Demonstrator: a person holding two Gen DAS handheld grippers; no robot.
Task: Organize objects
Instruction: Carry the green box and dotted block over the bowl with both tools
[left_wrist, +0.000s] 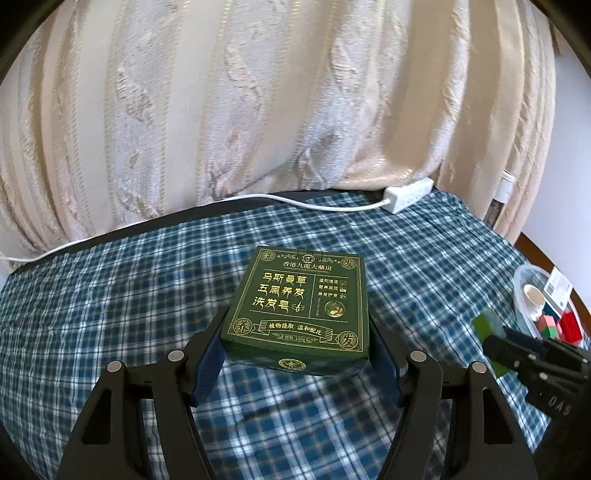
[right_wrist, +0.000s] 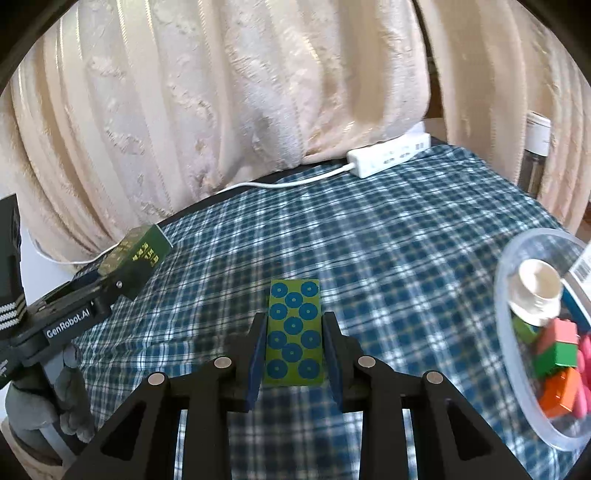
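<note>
A cream curtain (left_wrist: 229, 110) hangs behind a counter (left_wrist: 110, 295) in blue plaid cloth. The left tool (left_wrist: 295, 354) grips a dark green box (left_wrist: 299, 306) above the cloth, its long axis pointing away; gold print reads "100g". Only the right view shows "GenRobot.AI" on that tool's side and a gloved hand (right_wrist: 70, 402) under it. The right tool (right_wrist: 293, 358) is clenched on a green block (right_wrist: 294, 332) with blue dots, lengthwise away. A clear bowl (right_wrist: 517, 387) at right holds coloured blocks (right_wrist: 557, 354) and a white cup (right_wrist: 537, 284).
</note>
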